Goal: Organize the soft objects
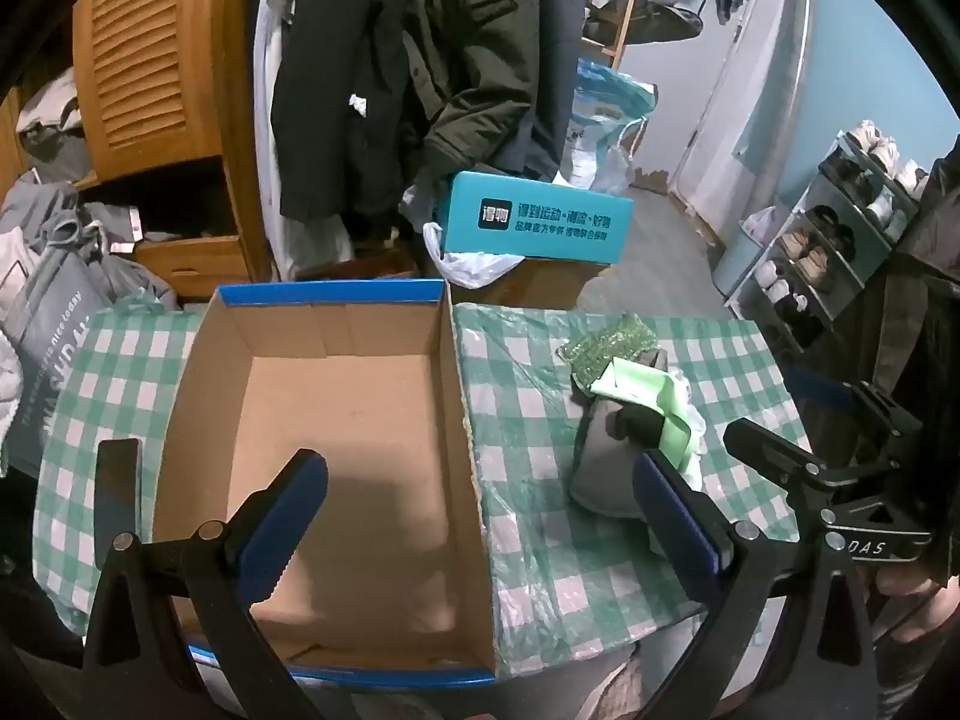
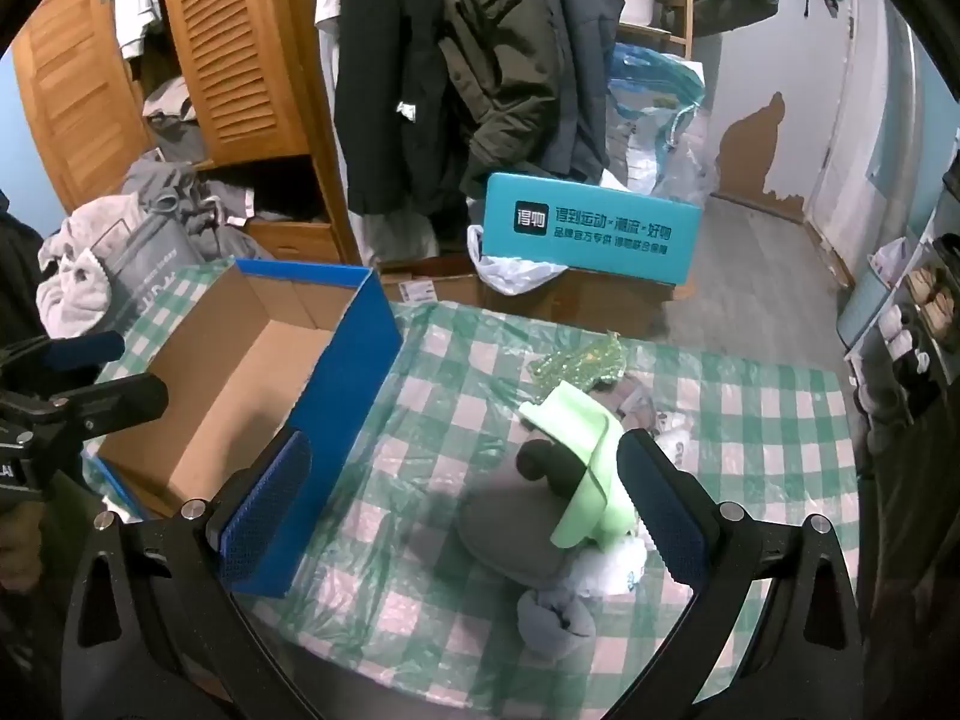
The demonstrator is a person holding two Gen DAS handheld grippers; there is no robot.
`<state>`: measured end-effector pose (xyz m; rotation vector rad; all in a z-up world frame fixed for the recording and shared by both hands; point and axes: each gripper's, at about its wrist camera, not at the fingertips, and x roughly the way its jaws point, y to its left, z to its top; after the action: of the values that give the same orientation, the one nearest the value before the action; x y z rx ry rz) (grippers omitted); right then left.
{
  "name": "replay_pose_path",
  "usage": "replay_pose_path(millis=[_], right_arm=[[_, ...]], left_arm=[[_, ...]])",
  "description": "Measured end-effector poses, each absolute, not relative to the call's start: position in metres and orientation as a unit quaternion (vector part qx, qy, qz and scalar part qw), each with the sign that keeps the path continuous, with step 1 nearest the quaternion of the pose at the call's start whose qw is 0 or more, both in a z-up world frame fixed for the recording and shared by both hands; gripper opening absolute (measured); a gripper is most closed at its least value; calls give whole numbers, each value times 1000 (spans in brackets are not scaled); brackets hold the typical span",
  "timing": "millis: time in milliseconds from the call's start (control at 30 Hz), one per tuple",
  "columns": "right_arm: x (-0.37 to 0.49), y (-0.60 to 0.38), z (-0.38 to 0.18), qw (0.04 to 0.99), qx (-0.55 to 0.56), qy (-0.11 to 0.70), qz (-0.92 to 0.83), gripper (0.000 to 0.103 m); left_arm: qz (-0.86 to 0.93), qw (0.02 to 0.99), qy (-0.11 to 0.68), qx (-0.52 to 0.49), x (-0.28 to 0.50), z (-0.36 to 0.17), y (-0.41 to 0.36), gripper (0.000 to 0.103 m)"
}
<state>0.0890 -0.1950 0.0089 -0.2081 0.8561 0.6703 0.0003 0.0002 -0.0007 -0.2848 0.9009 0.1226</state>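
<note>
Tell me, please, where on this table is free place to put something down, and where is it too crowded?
Free: the whole floor of the cardboard box, and the checkered cloth between the box's blue wall and the soft pile. Also free is the cloth's far right part. Crowded: around the grey bundle, the light green cloth and the glittery green piece.

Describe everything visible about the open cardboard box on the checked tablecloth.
The open rectangular cardboard box with blue outside walls has a plain brown interior and a blue rim. It has no lid on and nothing shows inside it. It sits flat on the left part of the green-and-white checked tablecloth, apart from the pile of soft items. The open left tool hangs above its near end without touching it.
</note>
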Motion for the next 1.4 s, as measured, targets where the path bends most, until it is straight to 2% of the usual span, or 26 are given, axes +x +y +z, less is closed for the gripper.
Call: replay_pose_path(millis=[1400], right_arm=[[89,-194,12,847,-94,412,321,100]], left_arm=[[58,891,431,-129,-5,-7,-5,103]])
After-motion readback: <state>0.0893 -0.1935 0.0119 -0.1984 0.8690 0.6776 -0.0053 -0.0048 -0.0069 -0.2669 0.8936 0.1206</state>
